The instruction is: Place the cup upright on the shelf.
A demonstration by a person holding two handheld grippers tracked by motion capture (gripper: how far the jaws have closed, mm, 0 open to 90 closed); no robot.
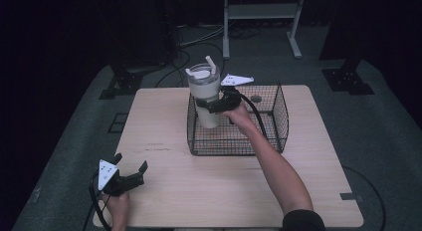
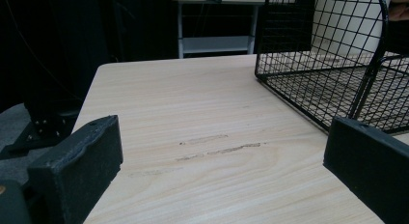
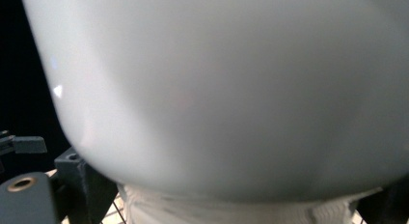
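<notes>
The right tongs (image 1: 211, 107) are clamped on a white tumbler (image 1: 205, 94), gripped just below its wide upper part. The tumbler is held upright at the rear left corner of a wire basket (image 1: 278, 122) on the bench (image 1: 199, 186); whether its base touches the basket floor cannot be told. The right forearm is stretched forward and leftward from the bench's near edge. The left tongs (image 1: 130, 166) are held low over the near left corner, jaws apart, the hand (image 1: 117, 207) at the edge.
</notes>
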